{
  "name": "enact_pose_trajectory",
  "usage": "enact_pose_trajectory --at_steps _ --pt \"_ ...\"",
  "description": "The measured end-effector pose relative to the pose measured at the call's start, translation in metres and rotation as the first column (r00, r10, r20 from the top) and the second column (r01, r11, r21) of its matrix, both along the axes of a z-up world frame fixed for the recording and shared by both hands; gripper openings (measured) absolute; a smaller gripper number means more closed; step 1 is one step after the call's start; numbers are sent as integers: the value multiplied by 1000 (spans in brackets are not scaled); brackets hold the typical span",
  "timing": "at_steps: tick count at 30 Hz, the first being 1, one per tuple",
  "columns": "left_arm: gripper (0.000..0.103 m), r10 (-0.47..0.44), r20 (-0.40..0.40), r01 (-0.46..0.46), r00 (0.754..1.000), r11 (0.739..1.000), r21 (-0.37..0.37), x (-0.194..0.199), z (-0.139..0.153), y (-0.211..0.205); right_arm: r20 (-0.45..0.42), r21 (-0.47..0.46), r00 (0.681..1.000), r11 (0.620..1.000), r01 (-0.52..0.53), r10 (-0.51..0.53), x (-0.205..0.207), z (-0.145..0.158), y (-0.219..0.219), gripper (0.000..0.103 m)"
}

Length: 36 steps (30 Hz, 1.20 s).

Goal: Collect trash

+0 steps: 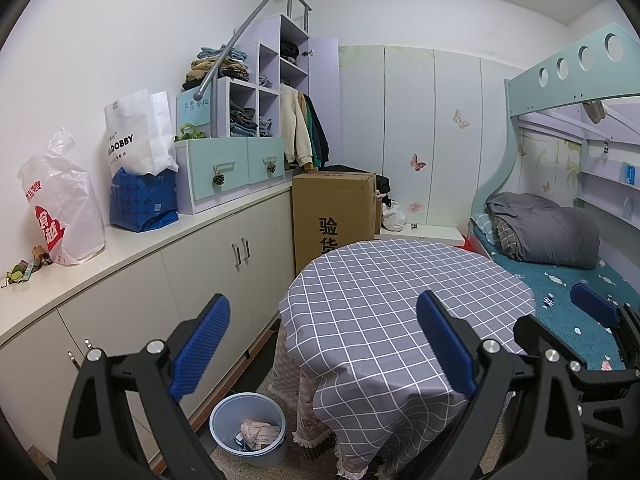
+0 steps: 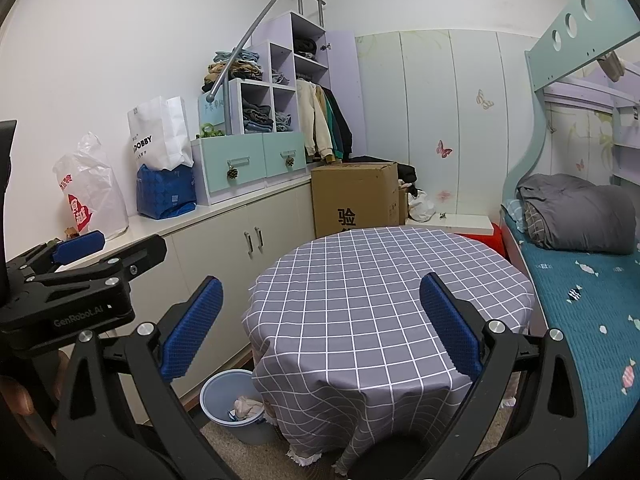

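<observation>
A pale blue trash bin (image 1: 249, 432) stands on the floor by the table's left side, with crumpled paper (image 1: 258, 431) inside; the right wrist view shows the trash bin (image 2: 230, 404) partly behind the tablecloth. Small scraps of wrapper (image 1: 24, 270) lie on the white counter's far left end. My left gripper (image 1: 324, 344) is open and empty, held above the bin and the table's near edge. My right gripper (image 2: 320, 324) is also open and empty, over the round table (image 2: 384, 280). The right gripper (image 1: 592, 332) shows at the right of the left wrist view.
A grey checked cloth covers the round table (image 1: 400, 292). A long white counter (image 1: 132, 248) carries a plastic bag (image 1: 60, 208), a white paper bag (image 1: 140, 132) and a blue bag (image 1: 144, 200). A cardboard box (image 1: 332, 212) stands behind the table, a bunk bed (image 1: 568, 264) to the right.
</observation>
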<state>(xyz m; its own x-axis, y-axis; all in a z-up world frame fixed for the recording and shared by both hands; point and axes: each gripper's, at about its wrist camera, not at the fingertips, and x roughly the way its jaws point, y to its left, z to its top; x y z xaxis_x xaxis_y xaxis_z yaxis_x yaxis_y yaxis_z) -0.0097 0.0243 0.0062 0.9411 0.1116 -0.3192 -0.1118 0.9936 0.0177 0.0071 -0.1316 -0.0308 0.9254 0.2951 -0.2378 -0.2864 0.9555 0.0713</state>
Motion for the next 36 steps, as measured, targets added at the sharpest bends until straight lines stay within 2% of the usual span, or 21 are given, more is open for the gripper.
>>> enact_pose_trajectory --at_steps 36 --pt "92 -4 -3 4 1000 1000 2 1 -2 0 -13 -4 1000 1000 1 -1 3 -8 -6 97"
